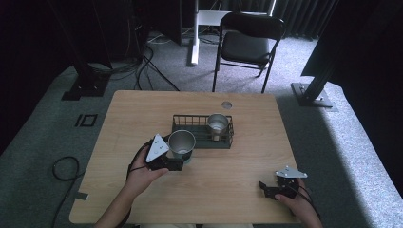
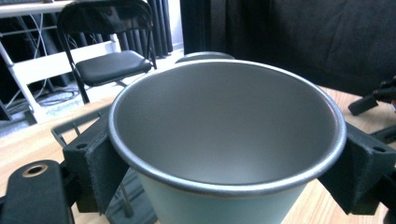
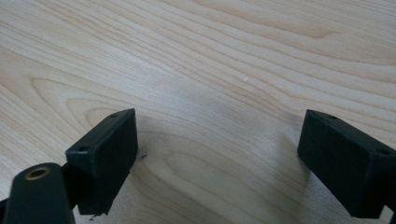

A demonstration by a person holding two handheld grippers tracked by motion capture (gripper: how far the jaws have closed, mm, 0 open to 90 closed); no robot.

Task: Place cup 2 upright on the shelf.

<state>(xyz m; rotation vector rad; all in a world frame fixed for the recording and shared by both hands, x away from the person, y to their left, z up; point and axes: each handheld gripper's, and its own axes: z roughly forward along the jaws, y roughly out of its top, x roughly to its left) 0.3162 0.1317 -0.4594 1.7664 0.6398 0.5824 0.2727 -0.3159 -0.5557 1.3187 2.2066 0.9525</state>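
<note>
Between the left gripper's (image 1: 177,161) fingers (image 2: 91,163), pinched just under its rim, sits a rigid, light, likely slippery metal cup (image 2: 227,140), beside the wire basket (image 1: 202,137), while the right gripper's (image 1: 269,189) fingers (image 3: 105,154) hang spread above bare counter (image 3: 224,70).

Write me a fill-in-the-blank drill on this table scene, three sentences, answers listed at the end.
1. The left hand-held gripper is shut on a metal ____.
2. A second cup stands inside the wire ____.
3. The right hand-held gripper has its jaws ____ above the bare table.

Missing words: cup; basket; open
</note>
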